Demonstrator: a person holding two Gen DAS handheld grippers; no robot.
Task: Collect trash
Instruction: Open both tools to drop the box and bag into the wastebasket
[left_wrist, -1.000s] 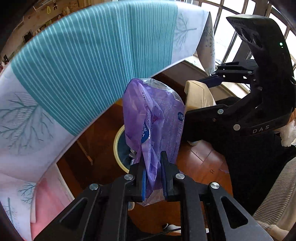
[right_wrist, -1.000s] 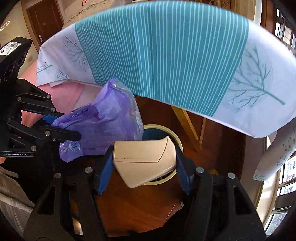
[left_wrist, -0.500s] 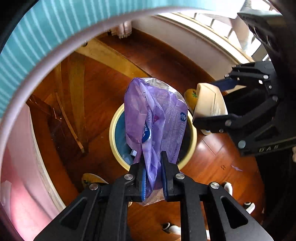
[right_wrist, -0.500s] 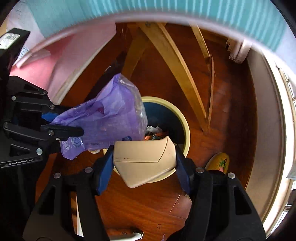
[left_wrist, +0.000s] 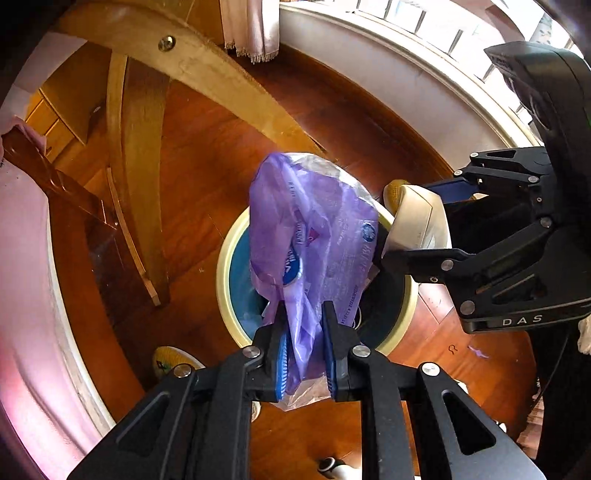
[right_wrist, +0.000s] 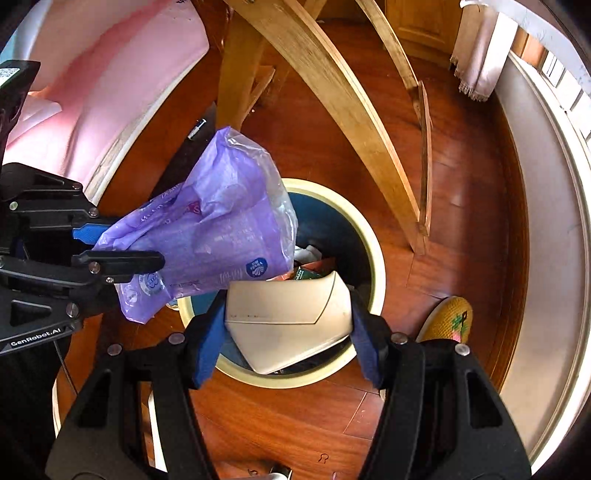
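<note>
Your left tool (left_wrist: 304, 347) grips a purple bag (left_wrist: 314, 236) and your right tool (right_wrist: 286, 343) a beige carton (right_wrist: 291, 321), both directly above the bin (right_wrist: 373, 258).

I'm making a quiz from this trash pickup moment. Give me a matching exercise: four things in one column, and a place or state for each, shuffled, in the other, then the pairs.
Things:
1. purple plastic bag
2. beige box
3. trash bin
4. yellow slipper

Places or states:
A. on the wooden floor, right of the bin
B. clamped in the right gripper
C. on the floor under both grippers, rubbish inside
D. pinched in the left gripper

Pairs: 1-D, 2-B, 3-C, 4-A
</note>
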